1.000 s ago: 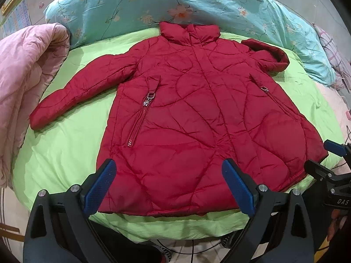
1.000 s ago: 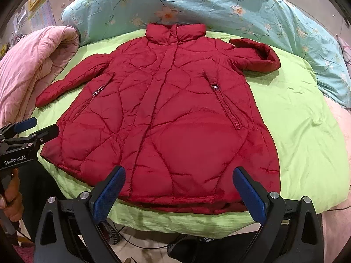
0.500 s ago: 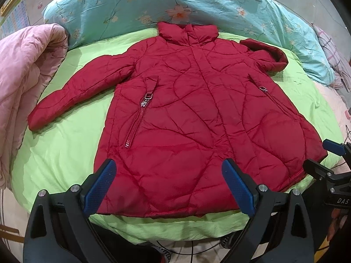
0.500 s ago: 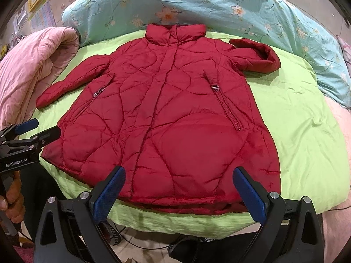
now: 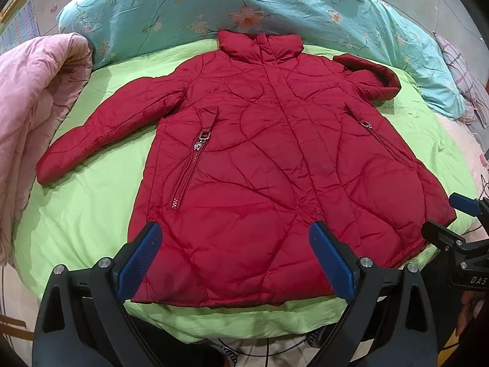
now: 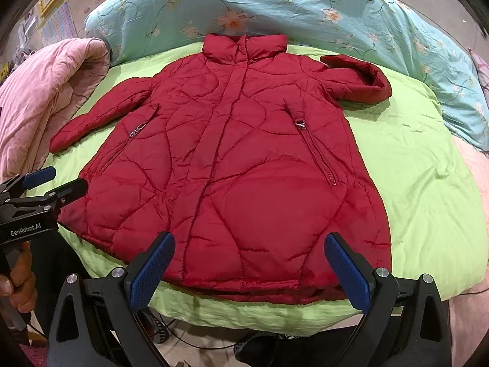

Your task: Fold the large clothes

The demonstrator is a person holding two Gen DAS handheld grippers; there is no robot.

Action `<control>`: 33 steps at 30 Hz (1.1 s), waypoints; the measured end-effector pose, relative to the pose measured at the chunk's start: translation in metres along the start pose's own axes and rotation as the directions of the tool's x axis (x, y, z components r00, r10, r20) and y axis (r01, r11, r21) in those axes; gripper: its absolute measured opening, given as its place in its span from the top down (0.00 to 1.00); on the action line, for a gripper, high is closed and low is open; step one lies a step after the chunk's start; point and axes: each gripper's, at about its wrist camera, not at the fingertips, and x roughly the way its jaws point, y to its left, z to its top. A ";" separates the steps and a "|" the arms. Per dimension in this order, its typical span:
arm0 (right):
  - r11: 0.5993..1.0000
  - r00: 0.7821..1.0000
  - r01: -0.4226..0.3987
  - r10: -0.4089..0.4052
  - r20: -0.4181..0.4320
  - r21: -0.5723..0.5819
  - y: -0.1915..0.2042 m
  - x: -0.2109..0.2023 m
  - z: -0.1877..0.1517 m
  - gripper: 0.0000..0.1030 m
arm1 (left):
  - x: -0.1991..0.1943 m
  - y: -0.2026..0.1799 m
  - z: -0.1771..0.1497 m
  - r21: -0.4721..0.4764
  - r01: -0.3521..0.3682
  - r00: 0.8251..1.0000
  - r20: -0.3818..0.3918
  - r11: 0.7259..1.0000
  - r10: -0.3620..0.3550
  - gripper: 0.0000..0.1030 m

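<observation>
A red quilted coat (image 5: 259, 177) lay front-up and spread flat on a lime-green sheet (image 5: 91, 208) covering the bed, its stand-up collar (image 5: 259, 46) pointing away from the cameras and its hem toward the near edge. One sleeve (image 5: 110, 128) stretched out straight to the left across the sheet, while the other sleeve (image 5: 371, 76) was bent back on itself near the shoulder, showing its open cuff. Two slanted zip pockets sat on the front, the left zip (image 5: 189, 171) with a metal pull at its top. The left hand-held gripper (image 5: 235, 260) hovered over the hem with its blue-padded fingers (image 5: 139, 261) spread wide apart and nothing between them. The right hand-held gripper (image 6: 249, 270) hung likewise over the hem further to the right, its fingers (image 6: 348, 275) also wide apart and holding nothing; in the left wrist view it showed at the right border, just beside the coat's lower corner. A bare hand (image 6: 18, 278) was wrapped around the left tool's handle at the edge of the right wrist view. Beyond the collar lay a turquoise floral duvet (image 5: 183, 9), and a bunched pink quilt (image 5: 33, 98) rested along the left side of the bed, near the straight sleeve's cuff.
</observation>
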 end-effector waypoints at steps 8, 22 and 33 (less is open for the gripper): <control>1.000 1.000 -0.004 0.004 0.001 0.000 0.001 0.001 0.002 0.04 | 0.001 0.001 0.002 0.000 0.001 1.000 0.002 1.000 -0.001 0.05; 1.000 1.000 -0.018 0.017 0.011 0.005 0.002 0.001 0.003 0.04 | 0.002 0.001 0.002 0.000 0.003 1.000 0.000 1.000 -0.003 0.05; 1.000 1.000 -0.021 0.021 0.007 0.002 0.002 0.003 0.004 0.04 | 0.008 0.001 0.002 0.000 0.006 1.000 -0.007 1.000 -0.006 0.05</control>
